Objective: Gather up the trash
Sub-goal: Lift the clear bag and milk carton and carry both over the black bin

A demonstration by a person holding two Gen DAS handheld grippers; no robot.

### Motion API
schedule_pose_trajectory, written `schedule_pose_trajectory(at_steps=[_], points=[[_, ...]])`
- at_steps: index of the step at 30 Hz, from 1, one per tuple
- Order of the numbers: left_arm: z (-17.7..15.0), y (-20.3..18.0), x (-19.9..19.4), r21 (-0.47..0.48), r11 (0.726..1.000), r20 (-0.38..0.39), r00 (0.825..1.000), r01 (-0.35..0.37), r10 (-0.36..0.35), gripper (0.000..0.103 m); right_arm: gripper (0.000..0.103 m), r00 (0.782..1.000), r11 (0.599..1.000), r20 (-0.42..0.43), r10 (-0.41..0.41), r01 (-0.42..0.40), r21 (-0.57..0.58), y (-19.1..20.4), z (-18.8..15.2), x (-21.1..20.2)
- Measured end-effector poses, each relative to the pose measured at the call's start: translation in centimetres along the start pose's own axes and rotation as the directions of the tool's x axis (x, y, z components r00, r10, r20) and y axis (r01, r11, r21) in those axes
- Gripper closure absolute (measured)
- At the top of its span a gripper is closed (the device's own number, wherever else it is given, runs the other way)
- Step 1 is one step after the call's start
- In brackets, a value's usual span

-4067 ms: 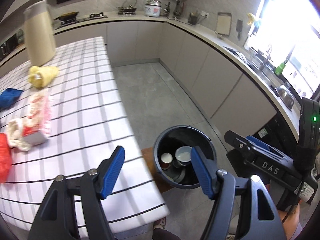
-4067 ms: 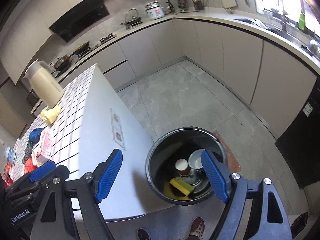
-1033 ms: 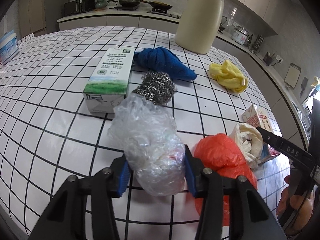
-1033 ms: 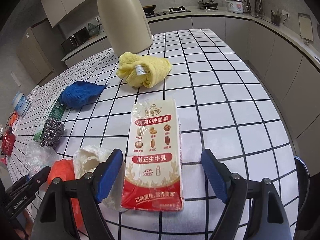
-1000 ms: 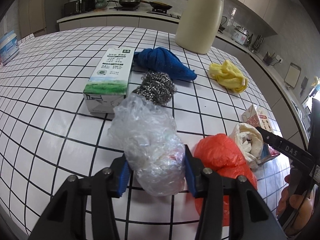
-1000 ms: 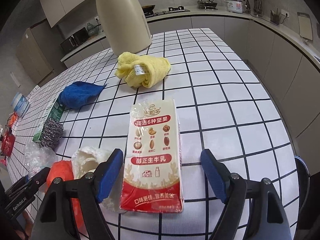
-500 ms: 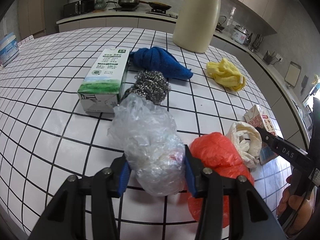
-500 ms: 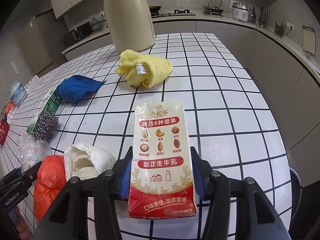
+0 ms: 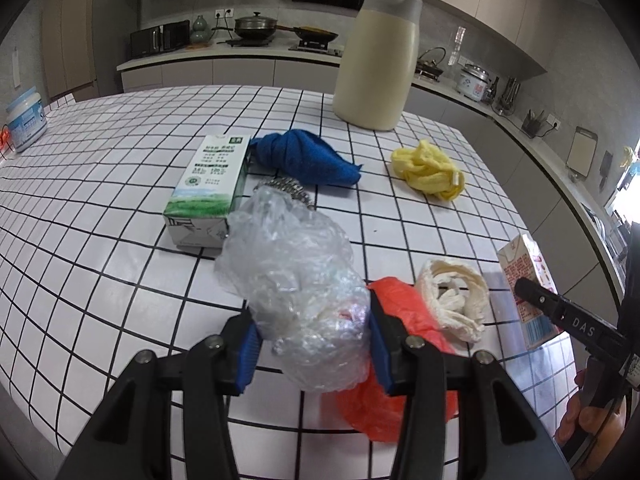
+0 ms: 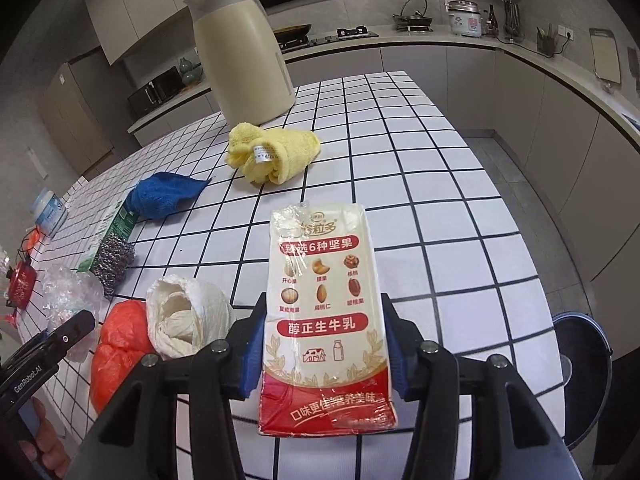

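My left gripper (image 9: 312, 344) is shut on a crumpled clear plastic bag (image 9: 296, 280) and holds it above the checked table (image 9: 100, 240). My right gripper (image 10: 324, 356) is shut on a red and white milk carton (image 10: 324, 304), lifted off the table; it also shows at the right edge of the left wrist view (image 9: 528, 280). An orange plastic bag (image 9: 404, 320) and a crumpled white bag (image 9: 456, 292) lie between the grippers. The dark trash bin (image 10: 584, 368) stands on the floor beyond the table's right edge.
A green and white carton (image 9: 212, 188), a steel scourer (image 10: 114, 260), a blue cloth (image 9: 304, 156) and a yellow cloth (image 9: 428, 172) lie on the table. A tall cream jug (image 9: 376, 60) stands at the back. A tub (image 9: 24, 124) sits far left.
Both grippers have risen with their loads. The right gripper closed on the milk carton within the last second and lifted it. The left keeps the clear bag.
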State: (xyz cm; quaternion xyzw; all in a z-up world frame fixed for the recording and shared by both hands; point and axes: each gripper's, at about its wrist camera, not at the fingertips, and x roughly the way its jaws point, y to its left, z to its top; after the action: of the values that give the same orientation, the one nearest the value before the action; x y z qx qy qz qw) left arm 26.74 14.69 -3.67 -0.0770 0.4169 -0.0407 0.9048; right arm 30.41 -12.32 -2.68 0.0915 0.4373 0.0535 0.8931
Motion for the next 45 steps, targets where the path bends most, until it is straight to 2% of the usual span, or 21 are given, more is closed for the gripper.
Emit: schedule_pose_trajectory(at_steps=[15,29,45], points=[[-0.7,-8.1,-3.1,0.103,0.989,0.037,0.993,0.106,-0.110,0.055,0.051,0.998,0.995,0.017,0.053,-0.054,0.081,-4.2,-2.5,-6.0],[-2.9,-15.5,-3.3,0.180,0.965,-0.018,0.982,0.191,-0.190,0.055,0.051,0.997,0.983,0.034,0.067,-0.072,0.170,-9.6,-5.2,-10.0],[-5.1,-22.6,-2.3,0.276,0.923,-0.104,0.963,0.267,-0.248,0.055,0.051,0.998,0.951,0.056,0.000,-0.017,0.307,-16.9,-8.2,-13.0]])
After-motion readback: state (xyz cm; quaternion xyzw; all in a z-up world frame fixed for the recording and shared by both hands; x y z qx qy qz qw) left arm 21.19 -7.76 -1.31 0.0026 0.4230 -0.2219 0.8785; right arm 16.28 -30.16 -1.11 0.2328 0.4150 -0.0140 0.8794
